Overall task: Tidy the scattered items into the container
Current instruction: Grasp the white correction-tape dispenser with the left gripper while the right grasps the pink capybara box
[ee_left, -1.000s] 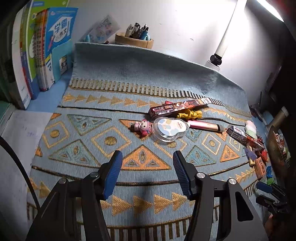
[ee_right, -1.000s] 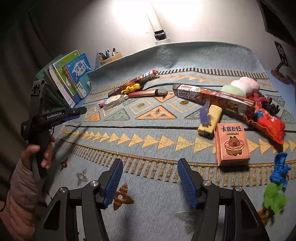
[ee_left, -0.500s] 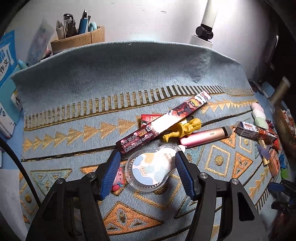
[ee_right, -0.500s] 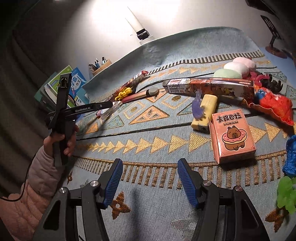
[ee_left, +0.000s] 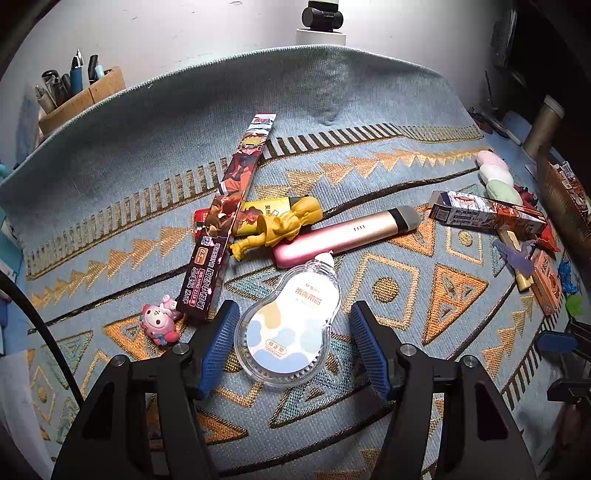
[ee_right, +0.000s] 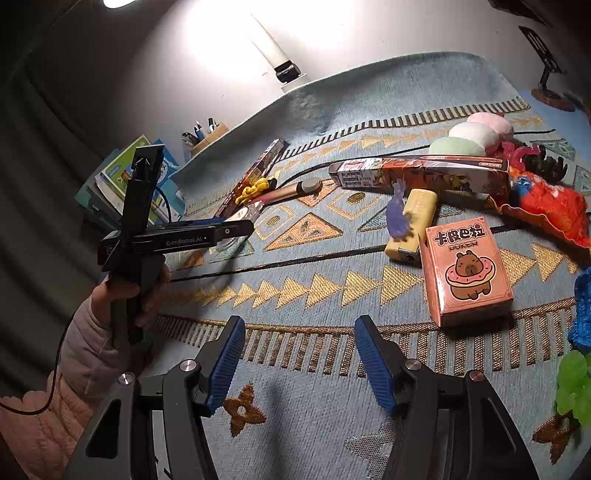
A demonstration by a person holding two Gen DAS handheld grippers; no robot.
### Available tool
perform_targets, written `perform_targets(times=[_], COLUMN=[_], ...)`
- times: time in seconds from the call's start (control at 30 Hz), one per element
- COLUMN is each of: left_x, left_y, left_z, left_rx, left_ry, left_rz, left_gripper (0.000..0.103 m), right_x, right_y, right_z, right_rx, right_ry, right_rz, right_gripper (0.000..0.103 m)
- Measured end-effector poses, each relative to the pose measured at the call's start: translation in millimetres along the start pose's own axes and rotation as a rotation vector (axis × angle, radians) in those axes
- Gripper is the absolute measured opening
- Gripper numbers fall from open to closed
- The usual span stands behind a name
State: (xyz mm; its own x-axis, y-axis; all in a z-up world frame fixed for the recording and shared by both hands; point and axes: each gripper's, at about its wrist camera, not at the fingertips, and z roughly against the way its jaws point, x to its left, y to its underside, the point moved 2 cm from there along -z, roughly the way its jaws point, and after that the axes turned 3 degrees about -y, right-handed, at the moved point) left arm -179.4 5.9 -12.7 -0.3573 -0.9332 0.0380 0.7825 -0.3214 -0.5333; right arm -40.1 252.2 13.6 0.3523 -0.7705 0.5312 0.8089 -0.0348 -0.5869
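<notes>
In the left wrist view my left gripper [ee_left: 294, 317] points down at a clear correction tape dispenser [ee_left: 291, 332] lying on the patterned rug [ee_left: 388, 166]. Its jaws are opening and stand either side of the dispenser, and the blue pads [ee_left: 221, 332] do not touch it. Just beyond lie a long comic-print pen box [ee_left: 236, 206], a yellow figure [ee_left: 280, 225], a pink-gold tube [ee_left: 343, 236] and a pink character toy [ee_left: 159, 325]. A woven basket [ee_left: 557, 192] shows at the right edge. My right gripper [ee_right: 300, 328] is open above bare rug, left of a capybara card box [ee_right: 467, 273].
A wooden pen holder [ee_left: 81, 99] and a lamp base [ee_left: 321, 22] stand behind the rug, with books [ee_right: 122, 177] at the far left. A second long box [ee_right: 417, 171], pastel plush balls [ee_right: 472, 133], a yellow lighter [ee_right: 413, 225] and red [ee_right: 550, 210], blue and green toys crowd the right.
My left gripper has travelled forward across the rug to the correction tape and now straddles it, with its jaws a little wider. The right gripper has stayed in place, rolling slightly.
</notes>
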Motion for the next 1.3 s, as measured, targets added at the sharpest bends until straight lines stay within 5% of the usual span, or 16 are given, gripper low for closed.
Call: perform_targets(times=[0.17,0.33,0.73,0.9,1.07,1.3], left_x=[-7,-12,-42,-44,-45,-45], left_y=[8,23,79,84,86,87], left_z=[7,31,63,62,62,61], left_rx=[-0.048,-0.103,-0.166,-0.177,-0.181,-0.178], left_ry=[-0.007,0.042,0.180,0.162,0.161,0.172], left_rz=[0.006,0.109,0.306,0.313,0.302,0.314], left_gripper=[0.047,0.046,0.046,0.046,0.046,0.046], right_x=[1,-2,-35,-18,-16,-22], right_y=[0,-3,6,-12,-24,-34], right_z=[0,20,104,83,34,9], right_rx=[-0.002,-0.096,-0.208,-0.126,-0.011,0.014], right_ry=[0.001,0.030,0.307,0.297,0.455,0.631], right_rz=[0.000,-0.016,-0.056,0.003,0.092,0.198], right_gripper=[0.060,0.060,0.060,0.060,0.060,0.060])
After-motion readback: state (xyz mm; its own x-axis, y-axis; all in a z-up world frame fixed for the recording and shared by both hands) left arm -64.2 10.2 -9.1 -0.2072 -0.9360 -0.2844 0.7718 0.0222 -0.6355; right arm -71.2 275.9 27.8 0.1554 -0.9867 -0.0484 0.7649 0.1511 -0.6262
